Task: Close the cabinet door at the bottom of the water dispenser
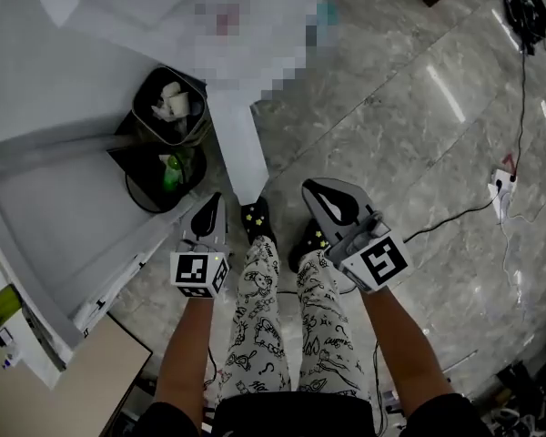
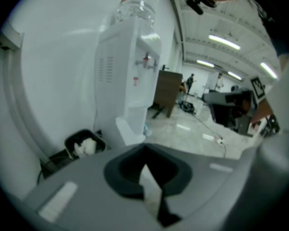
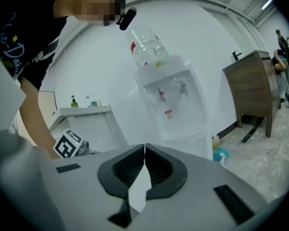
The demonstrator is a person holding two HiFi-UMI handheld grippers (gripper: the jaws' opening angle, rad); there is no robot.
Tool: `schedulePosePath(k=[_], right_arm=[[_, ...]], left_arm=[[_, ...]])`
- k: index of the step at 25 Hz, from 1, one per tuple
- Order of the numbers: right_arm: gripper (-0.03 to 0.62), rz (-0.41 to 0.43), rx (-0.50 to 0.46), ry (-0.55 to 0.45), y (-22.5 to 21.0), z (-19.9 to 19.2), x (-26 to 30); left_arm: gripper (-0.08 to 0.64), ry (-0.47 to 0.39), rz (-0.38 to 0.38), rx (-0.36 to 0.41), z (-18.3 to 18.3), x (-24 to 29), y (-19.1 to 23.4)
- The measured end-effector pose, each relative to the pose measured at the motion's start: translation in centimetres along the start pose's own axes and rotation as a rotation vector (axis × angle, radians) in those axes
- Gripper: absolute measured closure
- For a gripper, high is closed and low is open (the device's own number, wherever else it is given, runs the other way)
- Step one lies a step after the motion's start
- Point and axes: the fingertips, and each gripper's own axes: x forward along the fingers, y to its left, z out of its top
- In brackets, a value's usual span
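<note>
Approach step, judged; door not yet touched. Marble floor (image 1: 419,135) right of the water dispenser (image 2: 130,76) is wide and bare, with only a thin cable (image 1: 455,212) well off; plenty of swing room on that side. The dispenser stands against a white wall; its bottom cabinet door (image 1: 241,148) looks swung out, a white panel seen edge-on, running from the dispenser base toward the person's shoes (image 1: 257,218). Left of the dispenser a trash bin (image 1: 168,107) with paper in it sits near the door; tighter on that side. Left tongs (image 1: 214,200) pressed together, nothing in them, just left of the door's free edge; right tongs (image 1: 315,189) also pressed together and empty, right of that edge and apart from it. Next move likely: lay a tong tip on the door's outer face and push it back to the dispenser front; which face is the outer one cannot be told; one shoe stands close to the free edge.
</note>
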Motion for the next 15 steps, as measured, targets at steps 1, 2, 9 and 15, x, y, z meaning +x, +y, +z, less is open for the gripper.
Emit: schedulePosePath(k=[1,2,9,15], right_arm=[[0.575,0.007,0.009,0.026,-0.1,-1.5,1.1],[0.575,0.014,0.019,0.039,0.0,-2.7,2.0],[0.575,0.011,0.107,0.062,-0.1,-8.3,4.5],[0.575,-0.018,0.131,0.090,-2.0,-9.5,4.7]], left_arm=[[0.565,0.027,-0.016,0.025,-1.3,1.1,0.3],[0.565,0.051,-0.036,0.054,-2.4,2.0,0.5],[0.563,0.207,-0.032,0.179,-8.8,5.4,3.7],[0.563,0.246,-0.123,0.171,-10.3,6.7,1.3]])
